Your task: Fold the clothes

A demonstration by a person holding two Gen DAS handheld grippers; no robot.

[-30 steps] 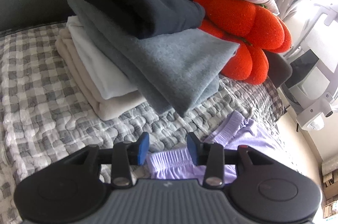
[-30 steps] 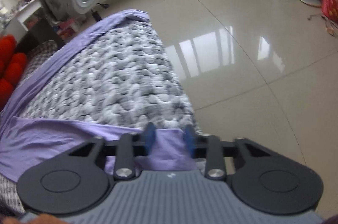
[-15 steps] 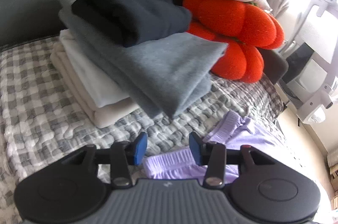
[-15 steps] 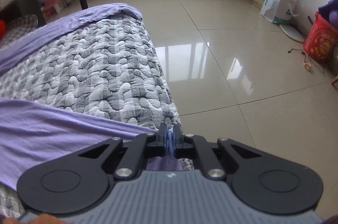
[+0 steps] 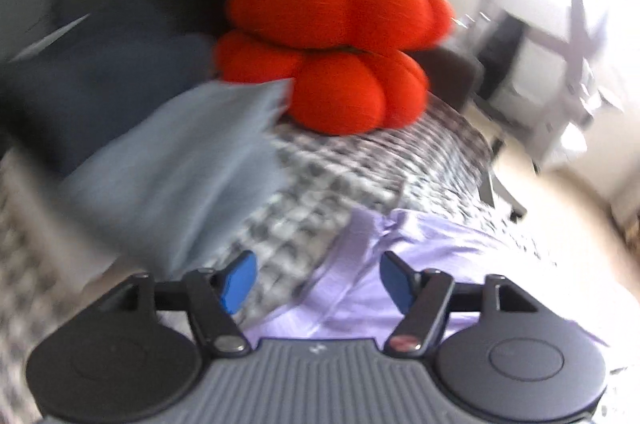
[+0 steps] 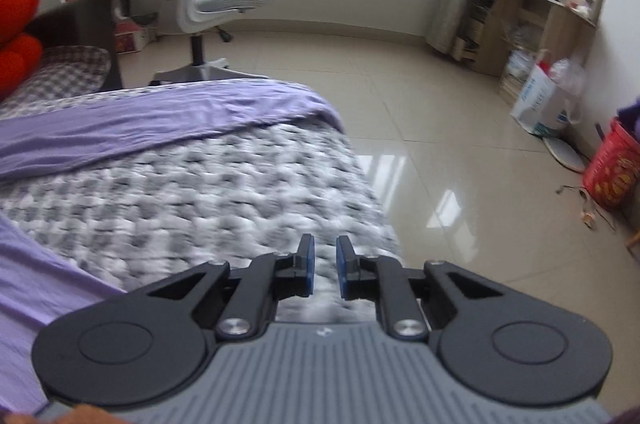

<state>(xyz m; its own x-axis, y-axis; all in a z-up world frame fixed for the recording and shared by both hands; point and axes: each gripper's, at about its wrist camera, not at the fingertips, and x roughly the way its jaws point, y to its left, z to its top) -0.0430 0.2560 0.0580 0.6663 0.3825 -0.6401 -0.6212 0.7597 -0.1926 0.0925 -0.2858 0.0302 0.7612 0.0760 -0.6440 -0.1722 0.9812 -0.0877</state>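
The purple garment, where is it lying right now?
Spread on the quilted bed cover: the purple garment lies below the open left claw, and crosses the right wrist view's left.

The right gripper, which had pinched the purple garment's edge half a second earlier, released it and its jaws were opening over bare quilt. The left gripper widened and swung right, off the folded stack
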